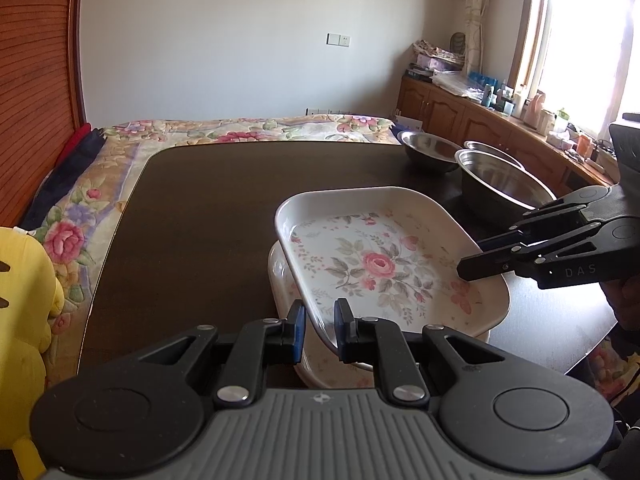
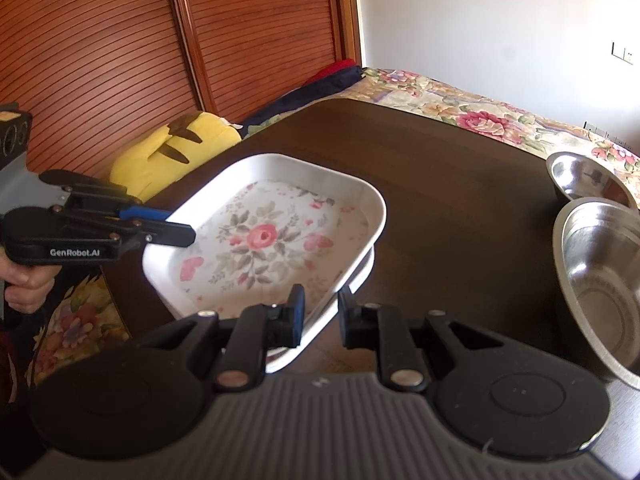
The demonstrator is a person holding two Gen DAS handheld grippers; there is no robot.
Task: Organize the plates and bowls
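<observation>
A white rectangular plate with a rose print hangs tilted just above a second matching plate on the dark table. My left gripper is shut on the upper plate's near rim. On the opposite rim, my right gripper is shut too. Three steel bowls stand at the table's far right: a small one, a large one, and one behind it that is mostly hidden.
A yellow plush toy leans by the table's left edge. A floral bedspread lies beyond the table. A wooden cabinet with clutter runs under the window. A person's hand holds the left gripper.
</observation>
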